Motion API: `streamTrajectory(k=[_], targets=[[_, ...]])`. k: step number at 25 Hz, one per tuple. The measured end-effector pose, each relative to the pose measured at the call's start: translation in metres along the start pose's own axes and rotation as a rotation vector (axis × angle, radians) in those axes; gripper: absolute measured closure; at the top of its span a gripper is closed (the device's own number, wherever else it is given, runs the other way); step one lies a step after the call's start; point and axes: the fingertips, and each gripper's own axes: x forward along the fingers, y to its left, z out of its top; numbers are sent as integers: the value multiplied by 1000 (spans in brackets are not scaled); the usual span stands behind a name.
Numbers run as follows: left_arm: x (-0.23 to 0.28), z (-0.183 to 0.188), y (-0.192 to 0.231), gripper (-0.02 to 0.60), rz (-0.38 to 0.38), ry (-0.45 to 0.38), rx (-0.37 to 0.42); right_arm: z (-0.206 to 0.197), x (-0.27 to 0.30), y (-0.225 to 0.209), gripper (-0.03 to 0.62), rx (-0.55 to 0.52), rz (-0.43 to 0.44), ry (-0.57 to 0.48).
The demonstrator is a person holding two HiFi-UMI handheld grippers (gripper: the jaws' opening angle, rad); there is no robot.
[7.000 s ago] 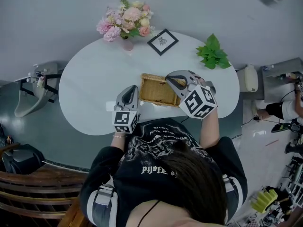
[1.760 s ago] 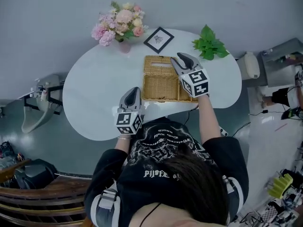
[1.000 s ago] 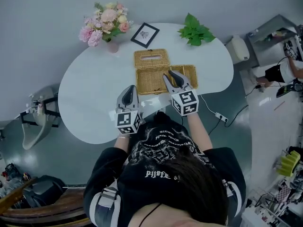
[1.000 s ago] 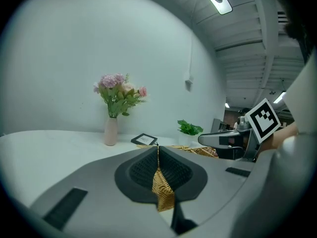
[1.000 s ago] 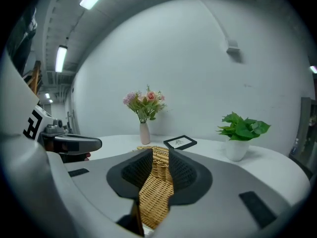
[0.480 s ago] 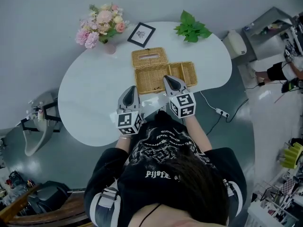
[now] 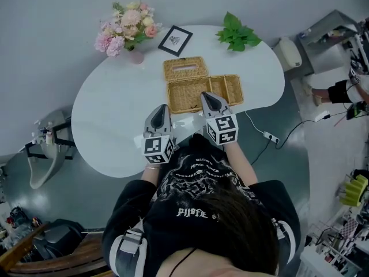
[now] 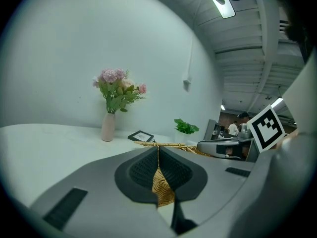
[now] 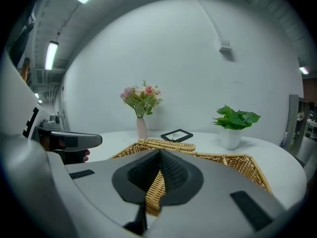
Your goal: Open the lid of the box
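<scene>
**Lid laid back, both tools closed and empty at the box's near side.**
The rectangular tan wicker box sat near the middle of the white oval tabletop. Its flat woven lid lay open behind the far rim, so the opening looked finished. The left tool hung just beside the box's near left corner, jaws together on nothing. The right tool was at the near rim, jaws likewise pressed together, with weave showing only through the gap behind its pads. Probably neither had anything left to grip. Whether the lid was hinged or merely resting there was hard to tell from above. The pink flowers in a vase, black picture frame and green potted plant stood beyond the lid.
</scene>
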Motion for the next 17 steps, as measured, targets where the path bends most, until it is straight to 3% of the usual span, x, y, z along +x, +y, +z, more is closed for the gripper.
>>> streamTrajectory(k=[17], targets=[[8, 0, 6, 557, -13, 9, 10, -1, 2, -5, 569, 16, -10, 7]])
